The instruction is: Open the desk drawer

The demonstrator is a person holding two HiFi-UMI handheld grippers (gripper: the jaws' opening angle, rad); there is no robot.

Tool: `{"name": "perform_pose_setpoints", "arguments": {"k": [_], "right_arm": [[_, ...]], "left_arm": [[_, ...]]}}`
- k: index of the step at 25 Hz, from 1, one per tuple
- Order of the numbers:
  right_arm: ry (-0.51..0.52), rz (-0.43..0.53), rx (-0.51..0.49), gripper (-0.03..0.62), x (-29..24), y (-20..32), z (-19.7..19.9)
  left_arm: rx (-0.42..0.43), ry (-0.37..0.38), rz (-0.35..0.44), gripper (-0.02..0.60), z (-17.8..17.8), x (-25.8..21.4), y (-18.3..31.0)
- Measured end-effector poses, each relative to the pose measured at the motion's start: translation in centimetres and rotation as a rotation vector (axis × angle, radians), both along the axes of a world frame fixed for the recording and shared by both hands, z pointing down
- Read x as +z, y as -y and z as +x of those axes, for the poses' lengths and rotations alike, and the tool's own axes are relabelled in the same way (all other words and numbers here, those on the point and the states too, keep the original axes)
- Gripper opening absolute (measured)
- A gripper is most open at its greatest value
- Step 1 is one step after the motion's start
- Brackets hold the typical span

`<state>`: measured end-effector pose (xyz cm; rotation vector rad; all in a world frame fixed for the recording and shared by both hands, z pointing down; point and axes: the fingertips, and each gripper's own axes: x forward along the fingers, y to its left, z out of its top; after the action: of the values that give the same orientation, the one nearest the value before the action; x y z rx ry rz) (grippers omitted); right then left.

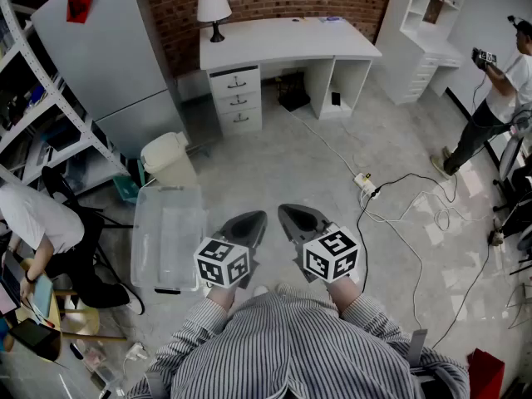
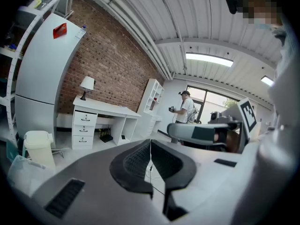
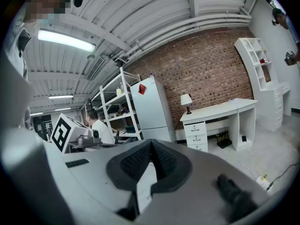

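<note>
Firstly, drawers: three white drawers (image 1: 237, 100) are stacked under the left end of the white desk (image 1: 287, 38), in the upper middle of the head view against the brick wall; all three look shut.
Handling: I judge them stiff, fairly light boxes that slide straight out. Each front carries a small dark handle (image 1: 236, 81) at its centre, the natural hold, slim enough to pinch or hook.
Left gripper (image 1: 253, 221): its jaws are closed together on nothing, low in the centre of the frame, well apart from the desk.
Right gripper (image 1: 291, 214): its jaws are likewise pressed together and empty, just beside the left one.
Open room: bare grey floor runs from the grippers up to the drawer fronts.
Edges: a white lidded bin (image 1: 166, 156) and a clear plastic tub (image 1: 166, 235) flank the path at left. Floor cables (image 1: 399, 223) and a power strip (image 1: 364, 181) lie at right.
Above: a table lamp (image 1: 214, 7) stands on the desk corner over the drawers, so a pull likely needs to be smooth.
</note>
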<state>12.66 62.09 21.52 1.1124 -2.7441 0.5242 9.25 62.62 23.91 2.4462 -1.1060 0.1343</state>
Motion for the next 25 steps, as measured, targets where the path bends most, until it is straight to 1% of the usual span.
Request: {"name": "perform_pose_setpoints", "arguments": {"k": [3,6,8,11,13,17,18,20,23,25], "right_arm": [[0.000,-0.019,-0.029,0.017,0.3,0.2,-0.3],[0.026,-0.037,-0.046,0.017,0.1,0.6,-0.4],[0.024,-0.036,-0.047,0.017,0.1,0.9,-0.3],[0.011,-0.028,-0.049,0.017,0.0,1.5,-0.1],[0.023,-0.024,-0.029,0.017,-0.3,1.7,0.3],[0.130,-0.065,0.086,0.017,0.2,1.0,1.8],[0.133,-0.075,0.093,0.017,0.7,0.8,1.9],[0.105,-0.080,0.084,0.017,1.3,0.9,2.2],[0.085,-0.074,0.089,0.017,1.5,1.3,3.3],[0.090,-0.074,0.093,0.017,1.6,1.6,4.0]], "left_arm": [[-0.001,0.015,0.011,0.015,0.1,-0.5,0.9],[0.037,0.064,0.020,0.015,0.9,-0.6,1.4],[0.037,0.064,0.017,0.015,1.3,-0.5,1.6],[0.012,0.047,0.009,0.015,1.5,-0.5,1.9],[0.003,0.047,0.005,0.015,1.7,-0.7,1.6],[-0.007,0.040,0.018,0.015,2.5,-1.1,0.7],[-0.009,0.049,0.028,0.015,2.6,-1.1,0.8],[-0.027,0.056,0.047,0.015,2.6,-1.5,1.1],[-0.081,0.039,0.052,0.015,2.8,-1.6,1.5],[-0.104,0.047,0.053,0.015,3.3,-1.3,1.5]]}}
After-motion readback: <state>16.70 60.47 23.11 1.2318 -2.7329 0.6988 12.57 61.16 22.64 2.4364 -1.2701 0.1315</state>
